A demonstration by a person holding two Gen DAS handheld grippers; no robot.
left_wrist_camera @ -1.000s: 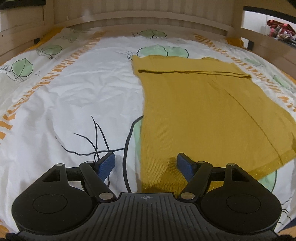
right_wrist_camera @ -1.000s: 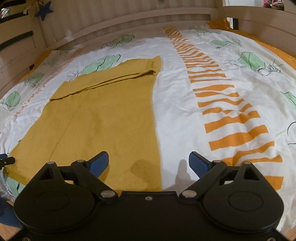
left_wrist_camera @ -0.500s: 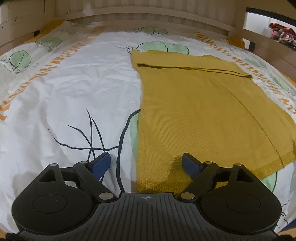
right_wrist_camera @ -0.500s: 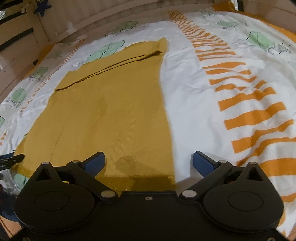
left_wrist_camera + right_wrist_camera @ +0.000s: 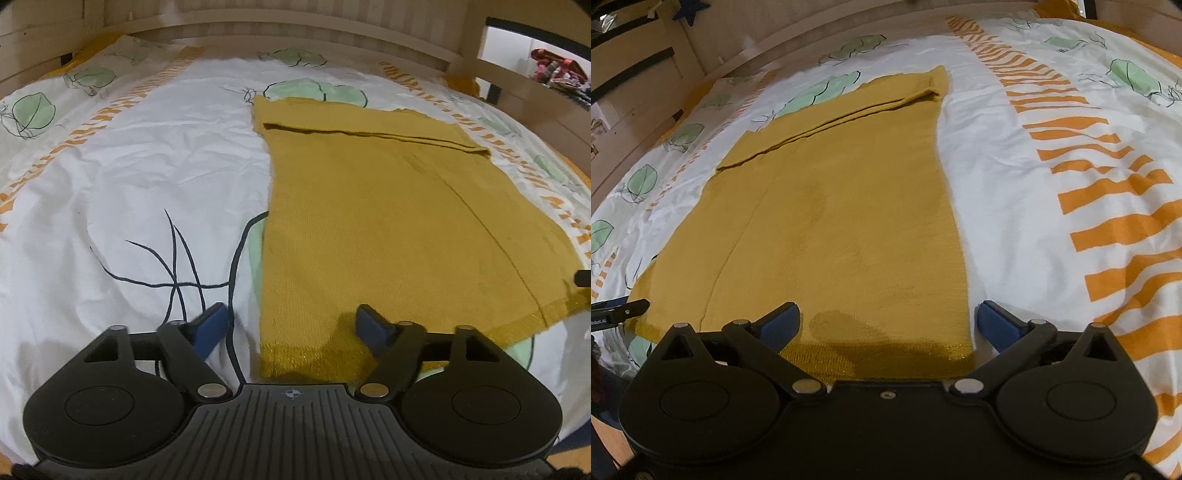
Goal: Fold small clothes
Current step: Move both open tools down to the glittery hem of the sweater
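Note:
A mustard knit garment point(image 5: 388, 221) lies flat on the bed, its far end folded over into a band. My left gripper point(image 5: 291, 325) hovers over the near left corner of the hem. Its jaws are closing, the corner lies between the blue pads, and they do not press it. In the right wrist view the same garment point(image 5: 831, 221) fills the middle. My right gripper point(image 5: 888, 323) stands wide open astride the near right corner of the hem. The left gripper's tip point(image 5: 620, 310) shows at the hem's other corner.
The white duvet point(image 5: 129, 184) carries green leaf prints and orange stripes point(image 5: 1108, 184). A wooden bed rail point(image 5: 295, 22) runs along the far side and around the corners. Colourful things point(image 5: 554, 70) sit beyond the rail at the far right.
Both views have tipped down and drawn closer to the garment's near hem. The left jaws widened a little, then narrowed again. The right jaws spread slightly wider.

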